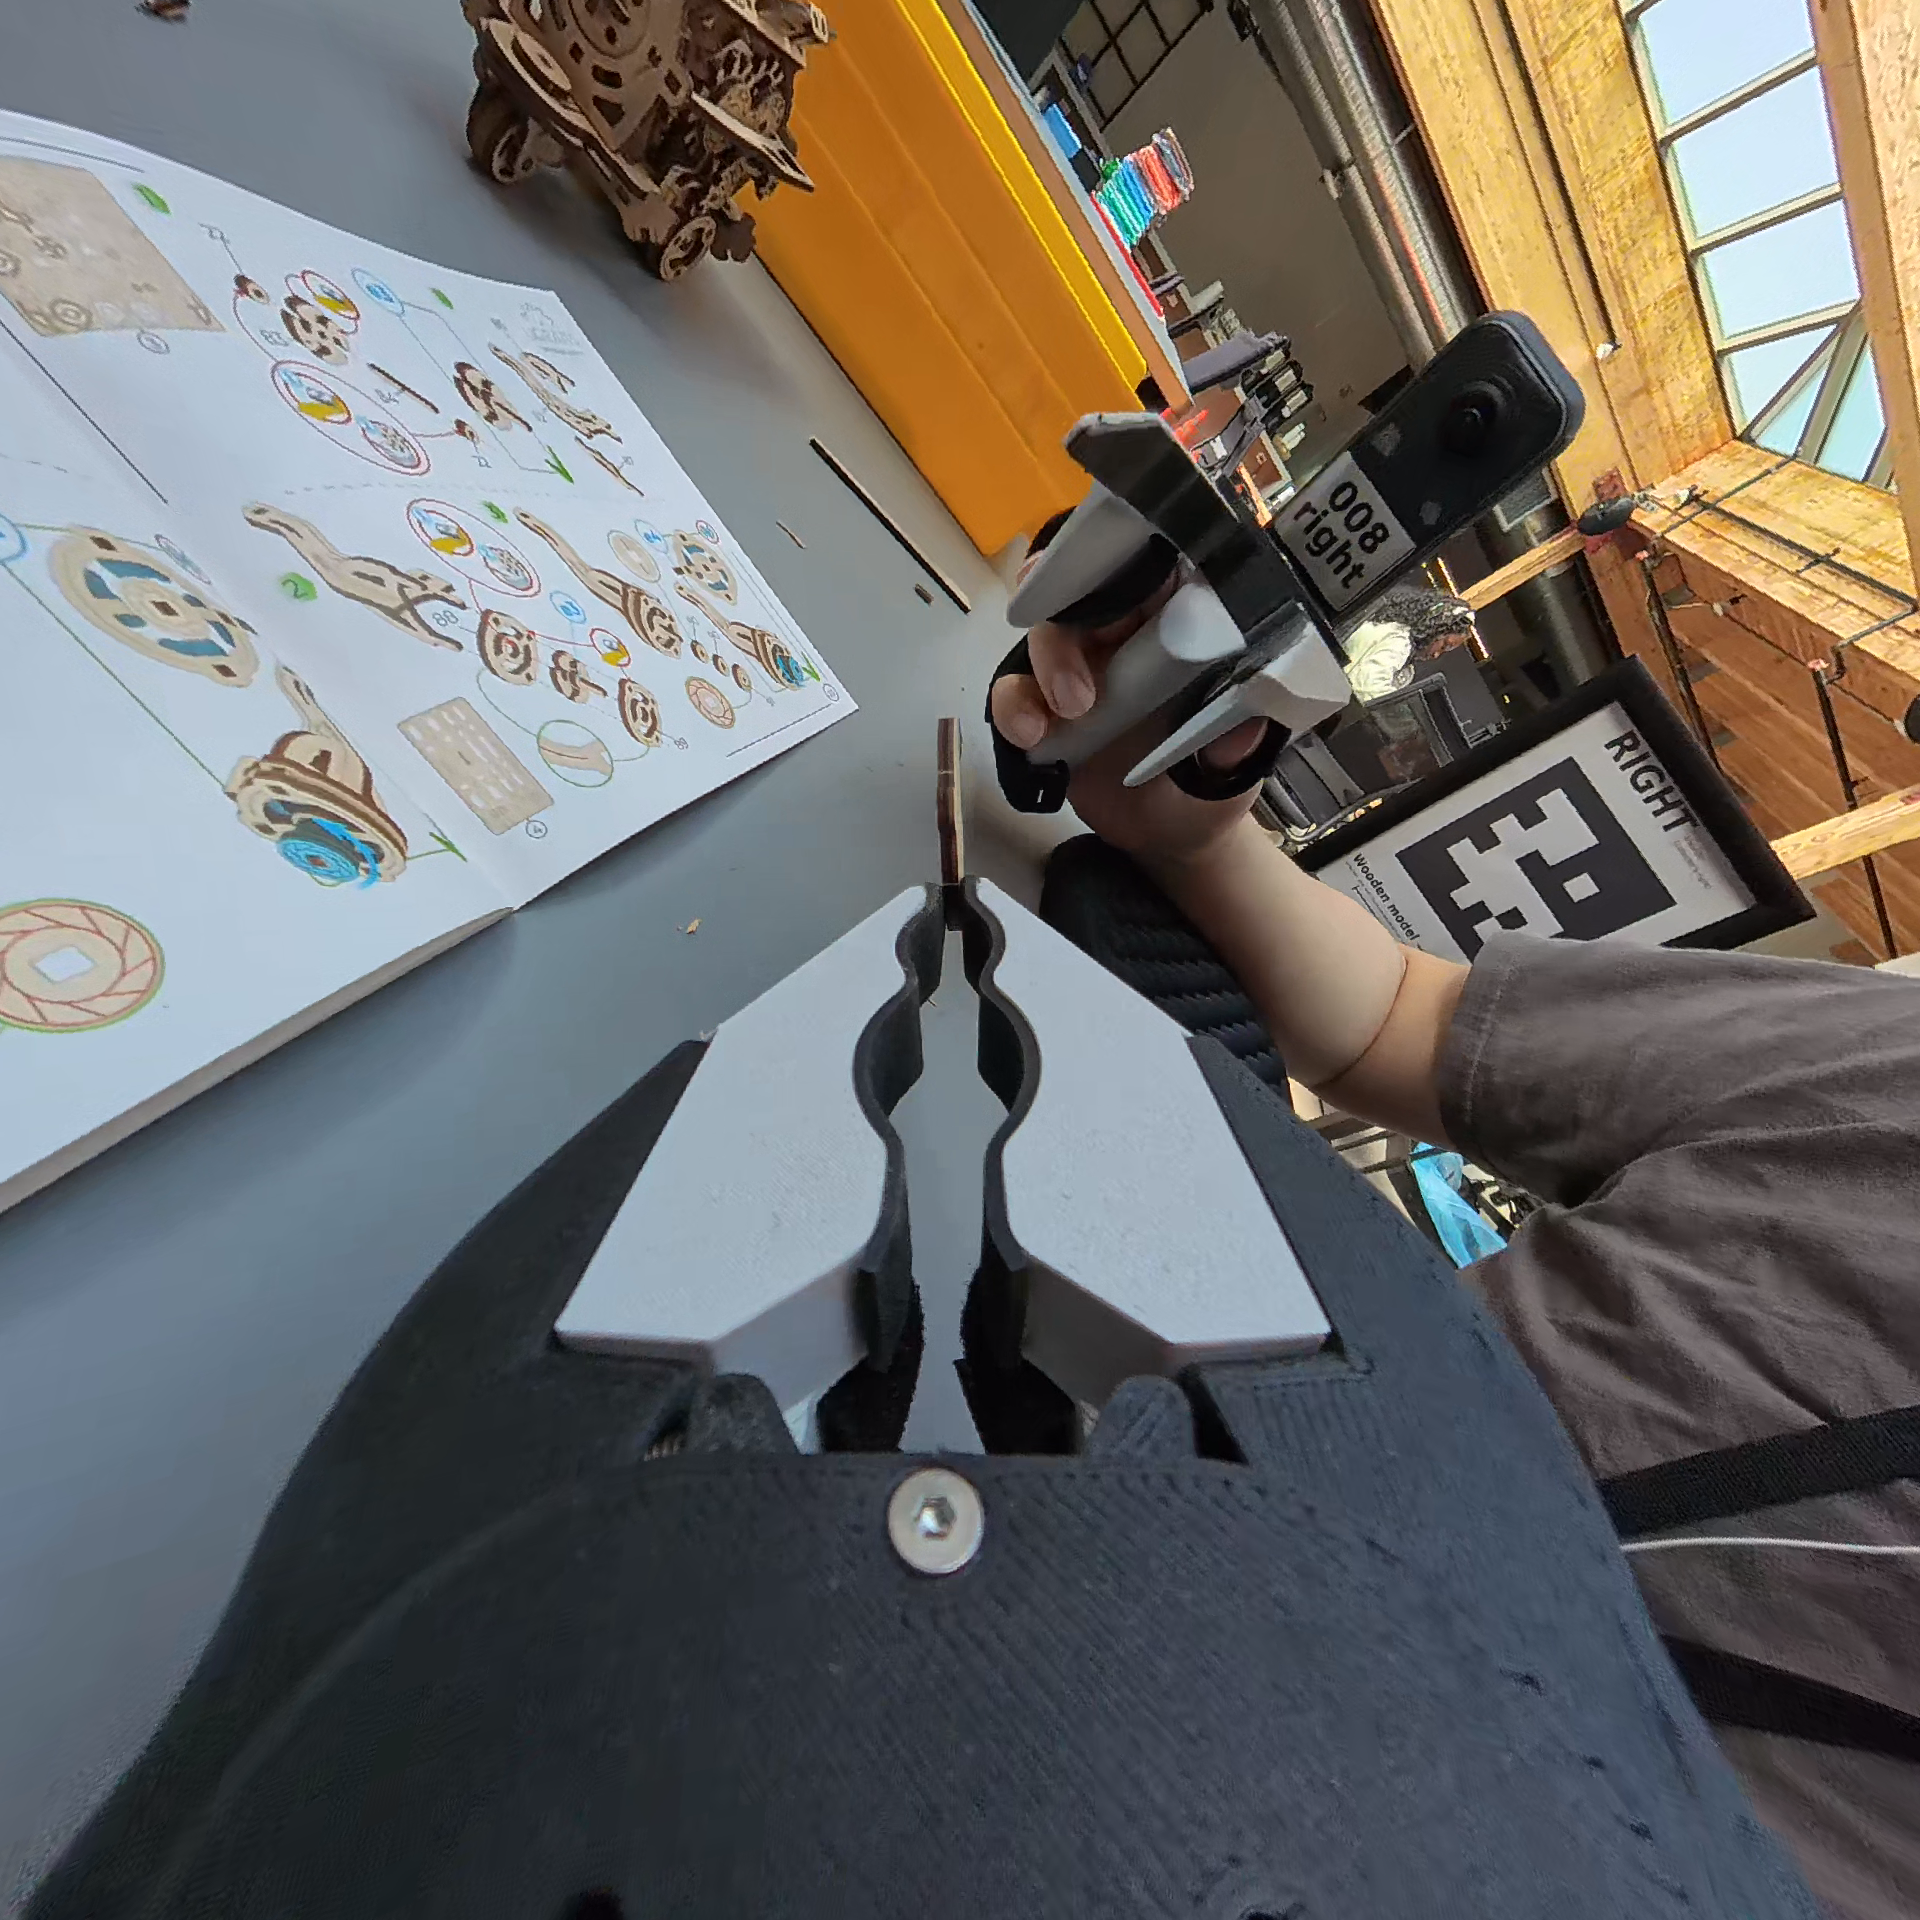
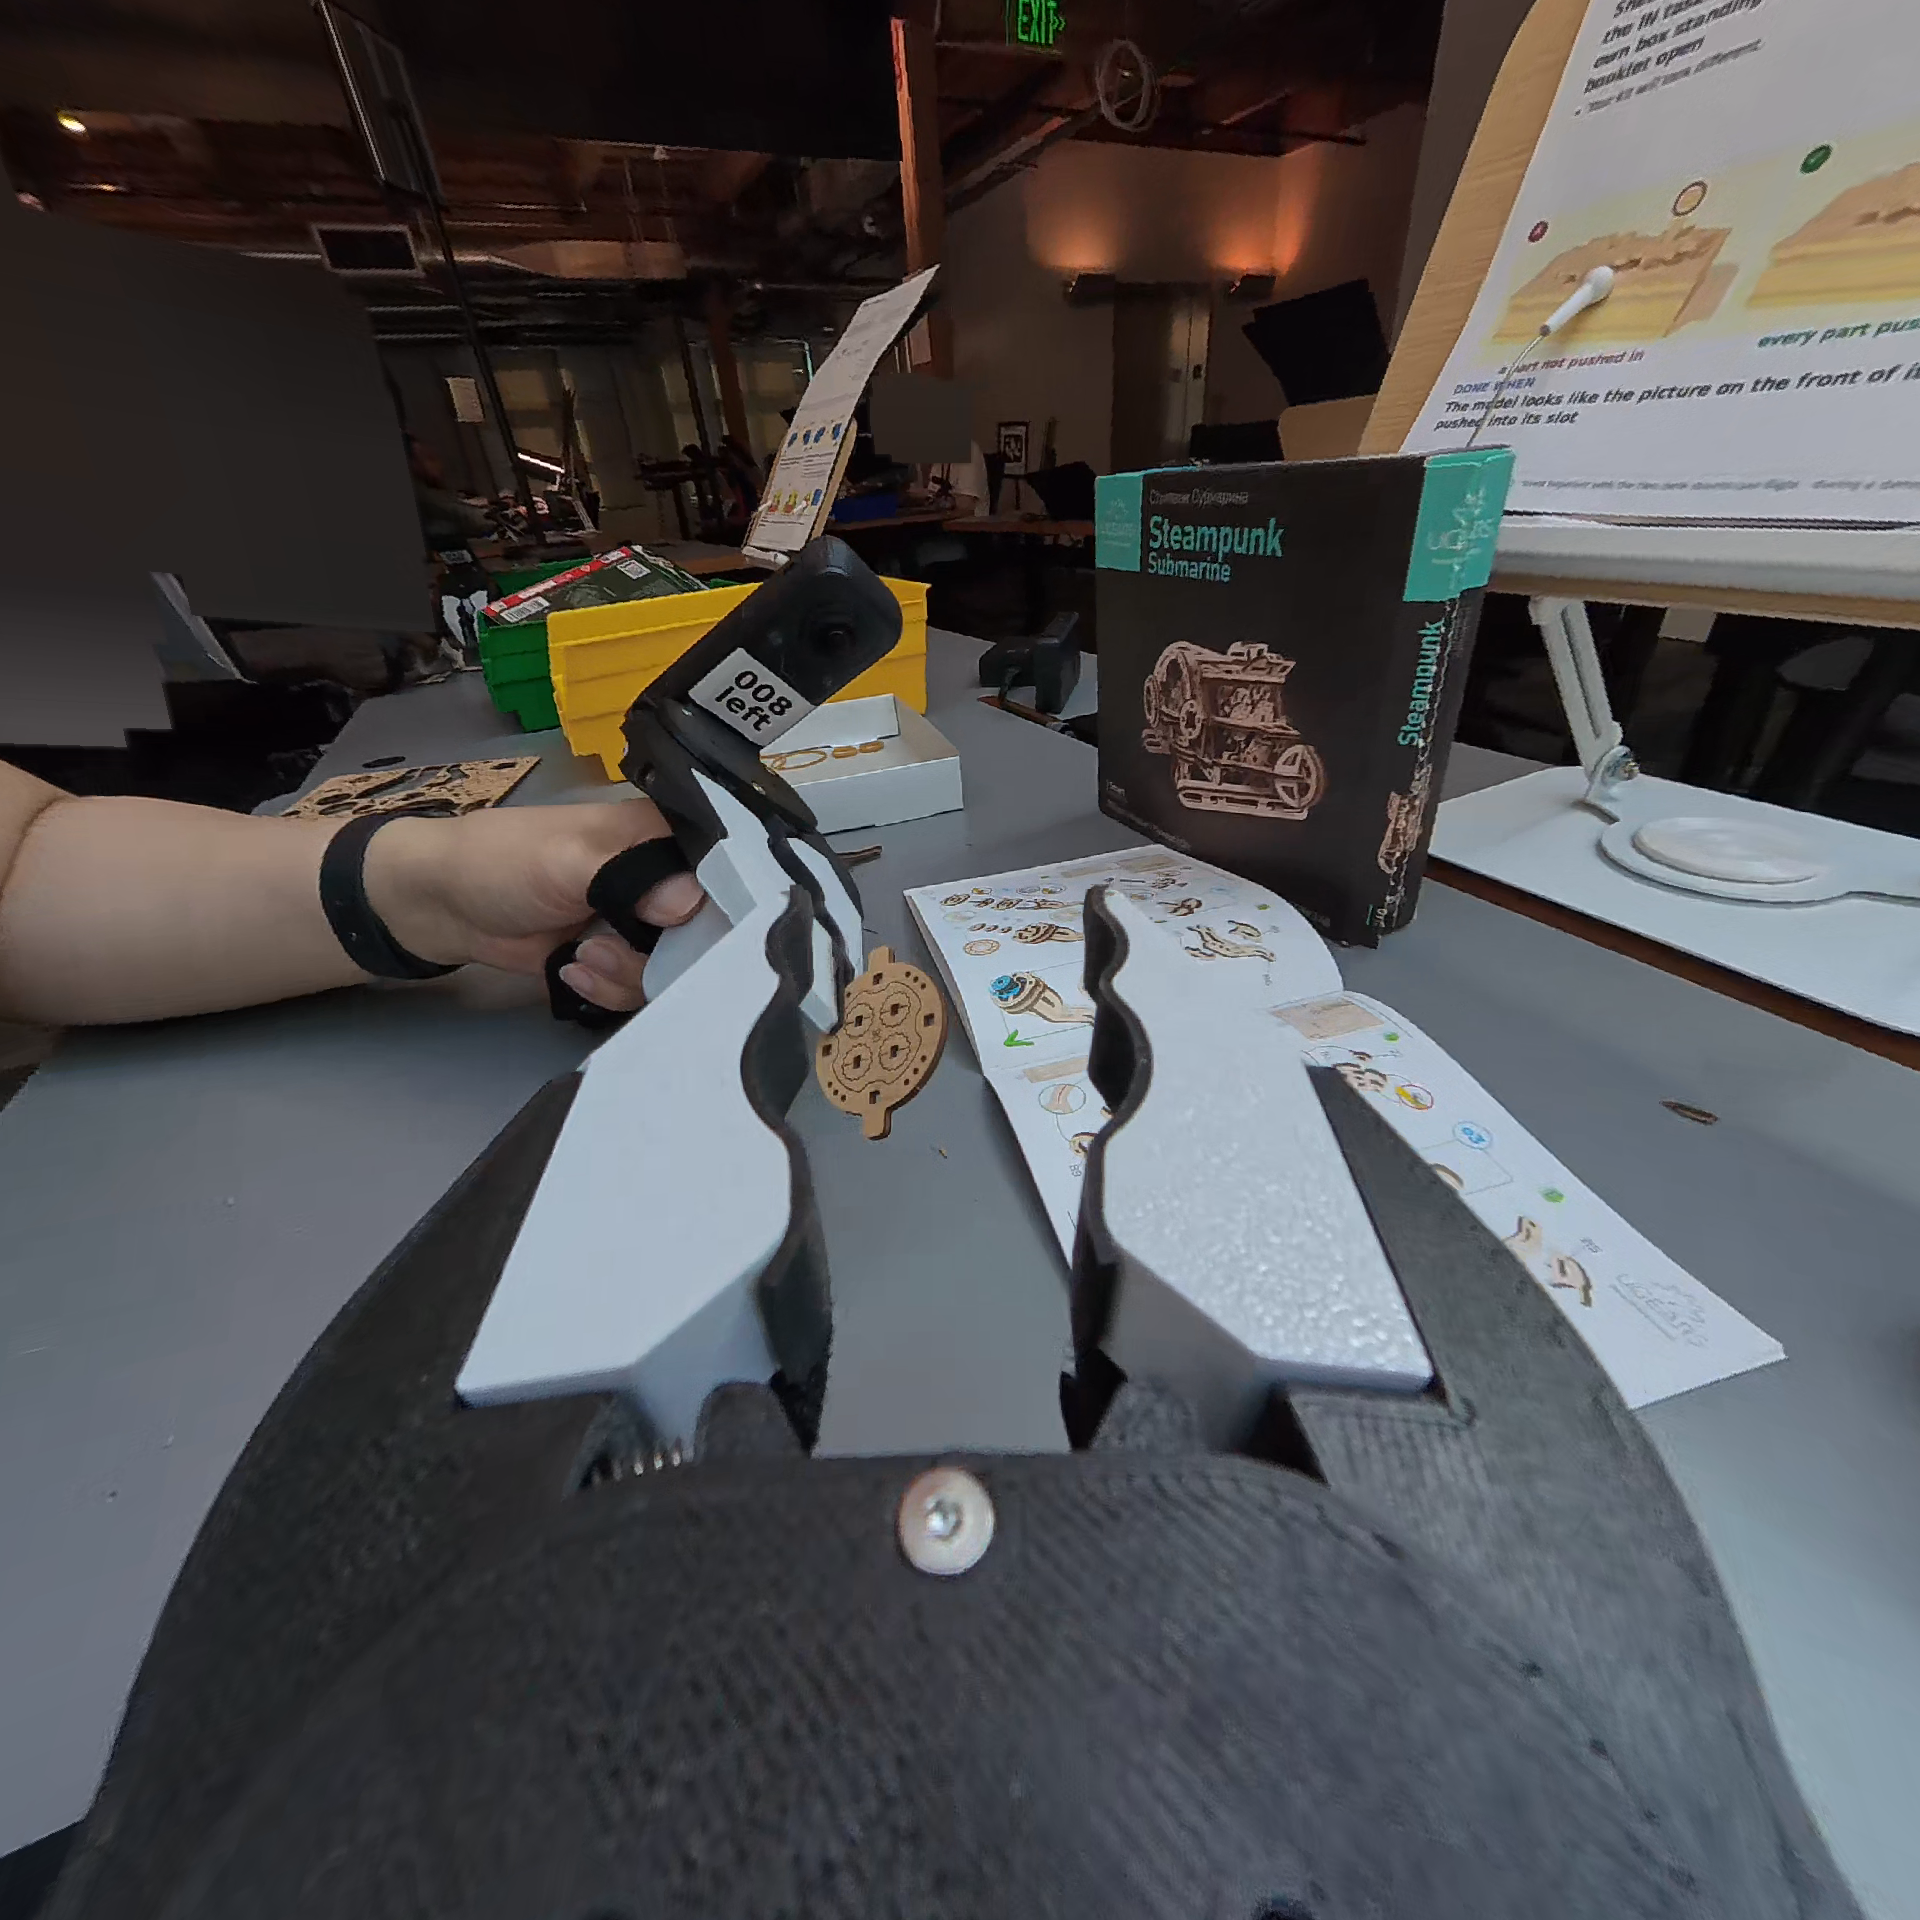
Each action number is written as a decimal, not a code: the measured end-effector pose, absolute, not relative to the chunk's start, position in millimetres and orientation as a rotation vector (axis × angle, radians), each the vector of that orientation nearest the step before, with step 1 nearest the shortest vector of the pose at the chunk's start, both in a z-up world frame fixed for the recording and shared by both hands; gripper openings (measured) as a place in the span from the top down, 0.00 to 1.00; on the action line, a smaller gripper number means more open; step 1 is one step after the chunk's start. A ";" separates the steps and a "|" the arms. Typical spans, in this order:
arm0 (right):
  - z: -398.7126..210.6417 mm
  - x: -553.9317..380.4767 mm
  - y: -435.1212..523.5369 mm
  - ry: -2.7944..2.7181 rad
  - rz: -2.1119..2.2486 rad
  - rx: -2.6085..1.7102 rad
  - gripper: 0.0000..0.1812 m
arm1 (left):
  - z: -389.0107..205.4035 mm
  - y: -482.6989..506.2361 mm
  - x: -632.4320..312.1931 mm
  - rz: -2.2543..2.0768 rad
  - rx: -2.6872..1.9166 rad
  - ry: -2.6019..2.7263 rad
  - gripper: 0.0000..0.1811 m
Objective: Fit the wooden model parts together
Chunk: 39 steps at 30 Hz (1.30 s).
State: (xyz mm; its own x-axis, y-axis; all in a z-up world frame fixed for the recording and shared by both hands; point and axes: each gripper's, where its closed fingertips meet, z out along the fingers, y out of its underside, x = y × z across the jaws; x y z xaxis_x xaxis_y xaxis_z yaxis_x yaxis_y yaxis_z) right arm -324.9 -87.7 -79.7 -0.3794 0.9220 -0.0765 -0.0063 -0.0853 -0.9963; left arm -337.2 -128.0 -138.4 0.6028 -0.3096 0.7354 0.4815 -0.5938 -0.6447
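Note:
My left gripper is shut on a thin round wooden disc, seen edge-on just past its tips. In the right wrist view the same disc shows its face, with several round cut-outs and small tabs, held above the grey table by the left gripper. My right gripper is open and empty, its jaws wide apart, a short way in front of the disc. It also shows in the left wrist view, held up in a hand to the right of the disc.
An open instruction booklet lies on the table and also shows in the right wrist view. A part-built wooden model stands beyond it. The kit box, yellow bins, a white tray and a punched wood sheet stand farther back. About 8 cm separates my left fingertips from my right. To reach the part-built wooden model in a straight line is about 20 cm for my right fingers, about 25 cm for my left.

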 end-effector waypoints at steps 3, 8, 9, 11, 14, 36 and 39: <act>-79.7 -323.8 -91.4 -1.447 1.615 -1.060 0.78 | -135.5 -135.5 -336.9 -1.100 -1.946 -0.133 1.00; -79.1 -339.8 -97.3 -1.491 1.509 -1.056 0.77 | -135.2 -158.2 -342.6 -1.060 -1.980 -0.110 1.00; -79.3 -347.3 -99.7 -1.524 1.494 -1.077 0.77 | -134.1 -162.0 -342.9 -1.076 -1.970 -0.111 1.00; -80.6 -365.5 -107.6 -1.585 1.561 -1.179 0.75 | -132.7 -163.6 -345.5 -1.092 -1.954 -0.118 1.00; -75.8 -382.7 -122.5 -1.596 1.841 -1.239 0.76 | -135.4 -161.4 -348.8 -1.078 -1.956 -0.114 1.00; -129.2 -355.8 -156.4 -1.871 2.035 -1.475 0.94 | -126.9 -160.4 -350.9 -1.265 -1.822 -0.205 1.00; -125.5 -353.8 -156.9 -1.855 2.114 -1.495 0.98 | -125.7 -160.2 -351.1 -1.269 -1.812 -0.205 1.00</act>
State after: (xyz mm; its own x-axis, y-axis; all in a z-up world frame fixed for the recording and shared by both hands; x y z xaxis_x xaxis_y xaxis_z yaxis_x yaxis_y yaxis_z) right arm -353.8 -156.9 -125.5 -0.5588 0.5175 -0.6480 0.5754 -0.3208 -0.7523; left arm -351.1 -160.2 -125.7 0.4621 -0.3340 0.8215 0.5752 -0.5921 -0.5644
